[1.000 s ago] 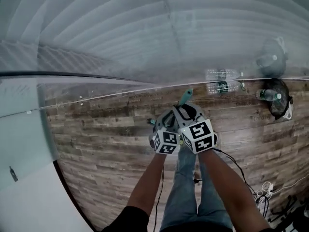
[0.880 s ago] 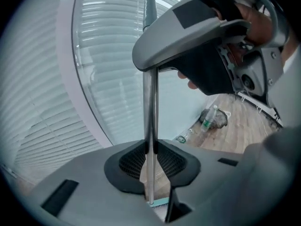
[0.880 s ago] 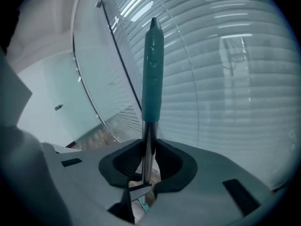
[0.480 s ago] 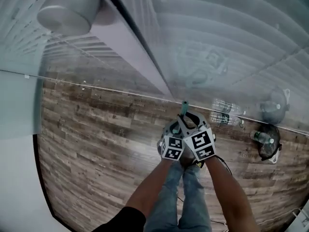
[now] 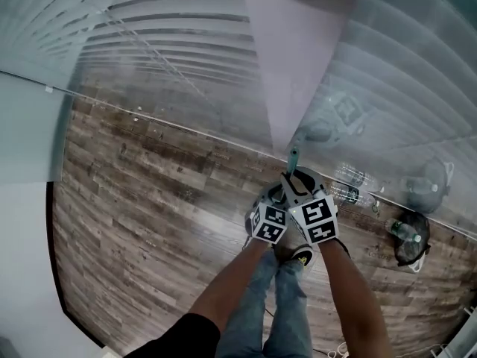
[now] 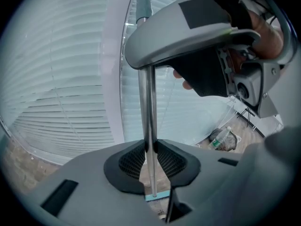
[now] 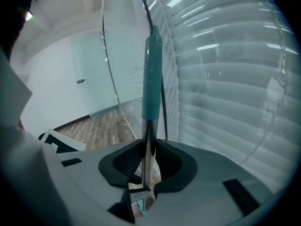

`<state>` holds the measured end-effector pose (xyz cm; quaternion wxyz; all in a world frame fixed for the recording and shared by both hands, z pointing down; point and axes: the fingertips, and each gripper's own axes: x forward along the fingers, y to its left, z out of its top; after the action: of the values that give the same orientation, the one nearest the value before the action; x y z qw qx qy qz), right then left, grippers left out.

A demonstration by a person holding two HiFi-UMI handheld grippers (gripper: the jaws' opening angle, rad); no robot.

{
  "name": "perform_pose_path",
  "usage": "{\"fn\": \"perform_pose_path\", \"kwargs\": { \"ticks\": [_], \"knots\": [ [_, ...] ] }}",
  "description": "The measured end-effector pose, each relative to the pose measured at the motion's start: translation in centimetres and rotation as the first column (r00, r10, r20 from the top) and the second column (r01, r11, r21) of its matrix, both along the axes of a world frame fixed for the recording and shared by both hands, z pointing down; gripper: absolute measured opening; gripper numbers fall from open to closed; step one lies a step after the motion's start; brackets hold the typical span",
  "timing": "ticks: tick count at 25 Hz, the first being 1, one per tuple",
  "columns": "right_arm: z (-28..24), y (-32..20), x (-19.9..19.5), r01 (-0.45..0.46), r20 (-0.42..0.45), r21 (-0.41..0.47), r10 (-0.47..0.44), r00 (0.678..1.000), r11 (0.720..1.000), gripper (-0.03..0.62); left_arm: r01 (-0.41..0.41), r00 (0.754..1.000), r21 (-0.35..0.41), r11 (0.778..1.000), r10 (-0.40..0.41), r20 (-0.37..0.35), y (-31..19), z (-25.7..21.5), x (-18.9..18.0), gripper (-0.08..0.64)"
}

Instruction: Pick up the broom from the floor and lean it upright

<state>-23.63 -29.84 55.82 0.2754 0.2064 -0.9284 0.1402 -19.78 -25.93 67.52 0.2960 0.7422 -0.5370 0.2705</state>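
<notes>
Steel broom handle [image 6: 149,102] seemingly upright, teal grip [image 7: 152,79] topmost; left tongs [image 6: 151,160], right tongs [image 7: 146,166] clamp it

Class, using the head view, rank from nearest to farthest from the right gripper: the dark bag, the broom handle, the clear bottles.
1. Broom handle, held by the right gripper.
2. Clear bottles, on the floor just right.
3. Dark bag, farther right.
</notes>
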Motion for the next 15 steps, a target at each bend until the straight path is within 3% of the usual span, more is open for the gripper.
{"fn": "perform_pose_path", "kwargs": {
  "ticks": [6,15],
  "knots": [
    [0.6,-0.3,-0.5,-0.009,0.014,-0.011,0.009,1.0,1.0,0.094,-0.036,0.999,-0.001,0.999,0.036,0.008,-0.4,0.5,-0.3,0.087],
    [-0.1,0.3,-1.1,-0.029,0.082,-0.078,0.035,0.996,0.997,0.094,-0.029,0.999,-0.017,0.999,0.029,-0.023,0.5,-0.4,-1.0,0.087]
  ]
}}
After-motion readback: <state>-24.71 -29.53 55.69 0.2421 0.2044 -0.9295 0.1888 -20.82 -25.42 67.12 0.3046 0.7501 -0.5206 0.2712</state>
